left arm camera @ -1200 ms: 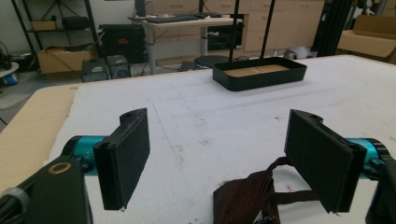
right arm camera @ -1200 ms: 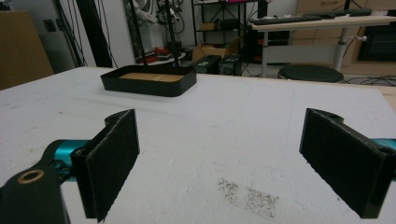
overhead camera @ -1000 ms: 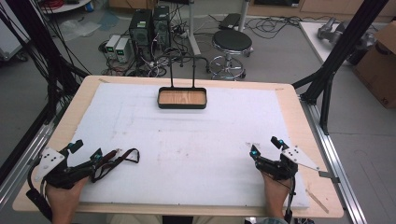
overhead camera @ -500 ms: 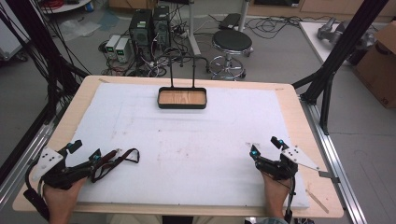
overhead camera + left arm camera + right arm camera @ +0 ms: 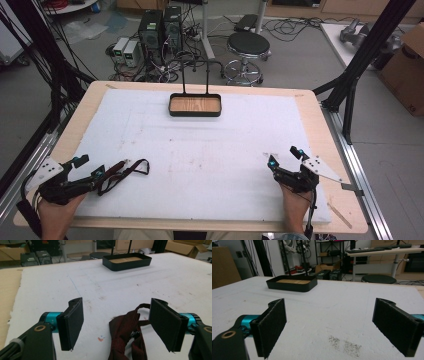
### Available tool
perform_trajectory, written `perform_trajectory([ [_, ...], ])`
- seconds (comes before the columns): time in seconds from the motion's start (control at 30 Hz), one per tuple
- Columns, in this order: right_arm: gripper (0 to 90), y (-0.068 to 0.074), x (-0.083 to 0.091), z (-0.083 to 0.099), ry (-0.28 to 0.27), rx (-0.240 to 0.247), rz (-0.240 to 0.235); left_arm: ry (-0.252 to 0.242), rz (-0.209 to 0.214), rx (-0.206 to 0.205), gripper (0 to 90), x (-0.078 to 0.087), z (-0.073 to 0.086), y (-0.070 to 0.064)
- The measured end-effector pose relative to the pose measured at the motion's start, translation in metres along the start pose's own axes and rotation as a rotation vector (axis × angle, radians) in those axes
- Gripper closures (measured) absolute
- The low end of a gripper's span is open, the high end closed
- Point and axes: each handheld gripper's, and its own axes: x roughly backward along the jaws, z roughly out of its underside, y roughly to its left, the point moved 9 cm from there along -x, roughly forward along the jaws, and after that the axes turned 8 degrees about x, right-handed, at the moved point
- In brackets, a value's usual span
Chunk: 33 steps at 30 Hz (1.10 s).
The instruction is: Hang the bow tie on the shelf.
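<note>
Dark-red strap (image 5: 126,333) lies between the spread left tool (image 5: 117,327) (unclamped).

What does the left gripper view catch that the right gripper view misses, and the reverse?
Left gripper view alone: a dark red strap lying bunched on the white mat between the open jaws of the left gripper, nearer the right-hand jaw, plus small coloured marks on the mat in front of it. Right gripper view alone: a grey speckled smudge on the mat between the open jaws of the right gripper, with nothing held, and a round stool beyond the table. Both: the black tray with a wooden floor, far across the white mat.
</note>
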Motion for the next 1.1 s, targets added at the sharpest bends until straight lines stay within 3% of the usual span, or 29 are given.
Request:
perform_trajectory([
  [0.1, 11.0, 0.0, 0.0, 0.0, 0.0, 0.002, -0.001, 0.018, 0.003, 0.003, 29.8, 0.0, 0.004, 0.004],
  [0.5, 11.0, 0.0, 0.0, 0.0, 0.001, 0.001, 0.001, 0.171, 0.005, 0.033, 43.2, -0.014, 0.031, 0.013],
  [1.1, 11.0, 0.0, 0.0, 0.0, 0.001, 0.001, 0.0, 0.275, 0.053, 0.031, 61.1, -0.021, 0.044, 0.007],
])
